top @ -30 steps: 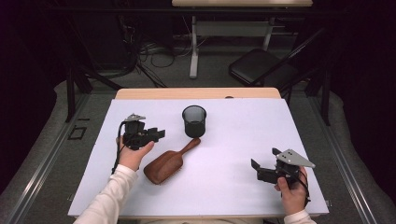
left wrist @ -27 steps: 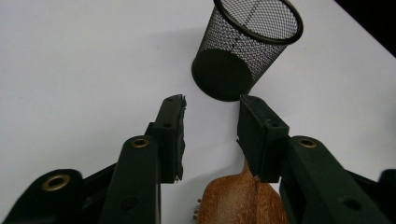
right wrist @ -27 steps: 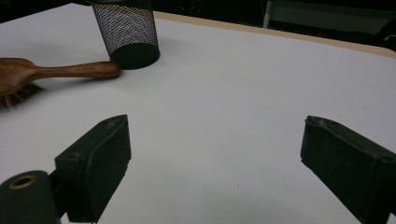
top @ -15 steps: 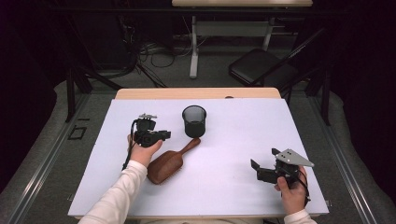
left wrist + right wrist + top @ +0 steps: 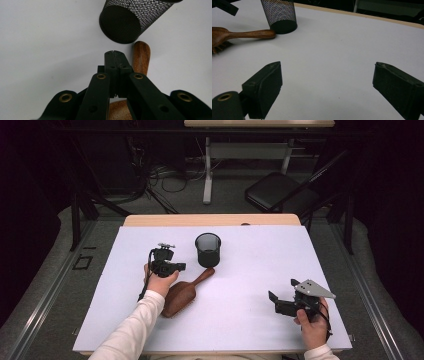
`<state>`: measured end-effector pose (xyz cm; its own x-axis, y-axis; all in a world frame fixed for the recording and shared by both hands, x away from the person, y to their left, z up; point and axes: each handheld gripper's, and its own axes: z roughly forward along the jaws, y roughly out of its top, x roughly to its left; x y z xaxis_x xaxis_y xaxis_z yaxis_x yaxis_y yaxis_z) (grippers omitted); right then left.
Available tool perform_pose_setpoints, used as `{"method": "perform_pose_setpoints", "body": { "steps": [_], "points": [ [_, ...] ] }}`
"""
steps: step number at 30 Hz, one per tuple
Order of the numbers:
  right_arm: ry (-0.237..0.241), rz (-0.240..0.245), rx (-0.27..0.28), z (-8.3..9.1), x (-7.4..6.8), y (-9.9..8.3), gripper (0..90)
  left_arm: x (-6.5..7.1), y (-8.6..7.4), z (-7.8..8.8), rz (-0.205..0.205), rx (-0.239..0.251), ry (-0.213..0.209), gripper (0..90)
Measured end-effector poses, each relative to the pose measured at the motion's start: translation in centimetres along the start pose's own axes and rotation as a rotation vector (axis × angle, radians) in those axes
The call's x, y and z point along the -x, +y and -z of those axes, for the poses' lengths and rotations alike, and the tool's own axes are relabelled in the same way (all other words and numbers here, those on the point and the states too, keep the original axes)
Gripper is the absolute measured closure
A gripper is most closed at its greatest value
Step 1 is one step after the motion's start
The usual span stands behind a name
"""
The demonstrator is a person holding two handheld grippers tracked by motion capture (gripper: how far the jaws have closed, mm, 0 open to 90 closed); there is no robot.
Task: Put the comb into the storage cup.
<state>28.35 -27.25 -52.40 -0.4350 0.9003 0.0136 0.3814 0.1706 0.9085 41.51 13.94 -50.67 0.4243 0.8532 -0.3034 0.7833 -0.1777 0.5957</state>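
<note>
On the left, our left gripper [image 5: 176, 267] hangs above the brush [image 5: 186, 290], just left of the cup [image 5: 208, 249]; its jaws have just been closing and now meet with nothing between them — in the left gripper view the tips [image 5: 115, 55] are pressed together over bare table [image 5: 250, 270], with the brush handle [image 5: 141, 57] beside them and the cup [image 5: 130, 20] just beyond. The brush lies flat in front of the cup, its handle end almost touching the cup's base and its head toward us. We judge the step to be the approach to the handle, with no grasp made yet. Next we would need to open these jaws again, straddle the handle and close on it, taking care not to knock the cup. Well right of the cup, our right gripper [image 5: 280, 304] rests near the table's front edge, its jaws spread wide and empty — the right gripper view shows both pads [image 5: 265, 85] apart over plain table.
</note>
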Motion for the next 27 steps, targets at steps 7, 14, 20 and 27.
{"method": "perform_pose_setpoints", "body": {
  "steps": [7, 14, 20, 27],
  "points": [
    [-0.001, 0.002, -0.006, 0.0, 0.1, 0.0, 9.1, 0.8, 0.3, -1.0, 0.012, -0.030, 0.004, 90.0],
    [-0.001, 0.005, -0.007, 0.0, 0.1, 0.0, 9.2, 1.9, 0.7, -1.9, -0.004, -0.050, 0.017, 90.0],
    [0.002, 0.003, -0.009, 0.0, 0.1, 0.0, 9.5, 2.8, 0.8, -3.0, -0.007, -0.081, 0.033, 90.0],
    [0.004, 0.005, -0.009, 0.0, 0.1, 0.0, 9.8, 3.6, 1.1, -4.0, -0.013, -0.105, 0.058, 90.0]
  ]
}}
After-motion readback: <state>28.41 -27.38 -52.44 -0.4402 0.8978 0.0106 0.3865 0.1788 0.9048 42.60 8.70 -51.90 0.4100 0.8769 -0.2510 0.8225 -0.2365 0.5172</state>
